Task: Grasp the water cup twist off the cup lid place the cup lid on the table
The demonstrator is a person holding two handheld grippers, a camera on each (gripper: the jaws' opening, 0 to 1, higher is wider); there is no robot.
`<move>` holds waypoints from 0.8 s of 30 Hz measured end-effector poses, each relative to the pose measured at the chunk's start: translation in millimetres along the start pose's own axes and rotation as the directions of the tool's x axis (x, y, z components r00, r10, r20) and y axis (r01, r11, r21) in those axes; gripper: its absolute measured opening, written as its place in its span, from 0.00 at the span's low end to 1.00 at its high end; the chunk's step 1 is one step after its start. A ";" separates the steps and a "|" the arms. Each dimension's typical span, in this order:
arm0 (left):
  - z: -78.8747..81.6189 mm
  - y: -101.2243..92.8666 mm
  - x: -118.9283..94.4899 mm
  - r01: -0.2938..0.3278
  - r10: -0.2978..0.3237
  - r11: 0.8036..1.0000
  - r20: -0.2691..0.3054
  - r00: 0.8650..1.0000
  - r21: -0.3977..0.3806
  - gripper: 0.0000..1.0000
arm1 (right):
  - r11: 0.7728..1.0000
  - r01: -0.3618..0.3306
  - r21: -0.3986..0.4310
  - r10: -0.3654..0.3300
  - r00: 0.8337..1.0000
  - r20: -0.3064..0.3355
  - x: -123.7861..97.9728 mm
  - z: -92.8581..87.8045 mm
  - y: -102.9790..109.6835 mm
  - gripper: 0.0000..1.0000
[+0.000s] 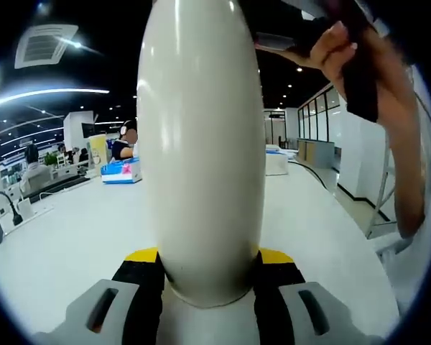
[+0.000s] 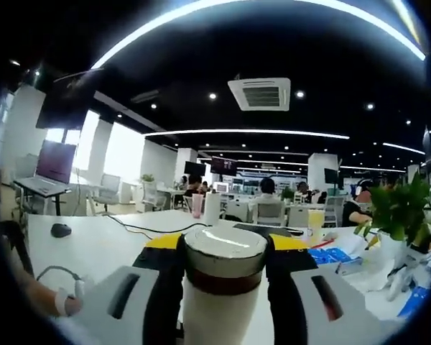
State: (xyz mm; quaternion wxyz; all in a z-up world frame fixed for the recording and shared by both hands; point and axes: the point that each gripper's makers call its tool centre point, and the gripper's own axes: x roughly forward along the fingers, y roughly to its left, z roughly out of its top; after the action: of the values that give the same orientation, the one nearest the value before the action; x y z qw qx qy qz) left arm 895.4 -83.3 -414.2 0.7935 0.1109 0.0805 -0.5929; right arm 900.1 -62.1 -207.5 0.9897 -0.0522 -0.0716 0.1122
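Left gripper view is showing me the water cup [image 1: 201,151] rising from between my left gripper [image 1: 207,284] jaws, which are clamping its lower body from both sides. I am judging the cup as a rigid, glossy cream shell: smooth enough to slip under torque, so I am wanting that grip kept low and firm as an anchor. A person's hand [image 1: 359,65] is gripping a dark handle at the upper right, above the white table [image 1: 65,244].

Right gripper view is looking along my right gripper [image 2: 224,273], whose jaws are closing on the upper end of the cup from either side, around the cup lid [image 2: 224,244] with its pale top and the dark band beneath it. The lid is sitting on the cup, not yet twisted off. It probably weighs little, but its smooth round rim will be wanting a square, tight hold for turning.
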 end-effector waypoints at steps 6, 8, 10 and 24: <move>-0.2 0.5 0.1 0.000 0.000 1.000 0.000 1.000 -0.001 0.50 | 0.995 -0.097 0.017 0.097 0.995 0.009 0.5 0.0 1.6 0.47; -0.2 0.8 0.2 0.000 0.000 1.000 0.000 1.000 -0.001 0.50 | 0.993 -0.115 0.021 0.115 0.993 0.010 0.2 -0.2 1.5 0.47; -0.3 1.2 0.3 -0.001 0.001 1.000 0.000 1.000 -0.001 0.50 | 0.991 -0.132 0.024 0.132 0.991 0.013 0.0 -0.4 2.2 0.47; -0.9 1.5 0.5 -0.001 0.001 1.000 0.000 1.000 -0.002 0.50 | 0.977 -0.208 0.039 0.208 0.978 0.025 0.7 -0.6 3.8 0.47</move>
State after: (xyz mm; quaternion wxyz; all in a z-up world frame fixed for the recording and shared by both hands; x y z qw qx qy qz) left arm 897.0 -83.1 -415.1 0.7939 0.1100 0.0813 -0.5925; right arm 900.0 -58.3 -208.5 0.9726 -0.0375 -0.0735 0.2171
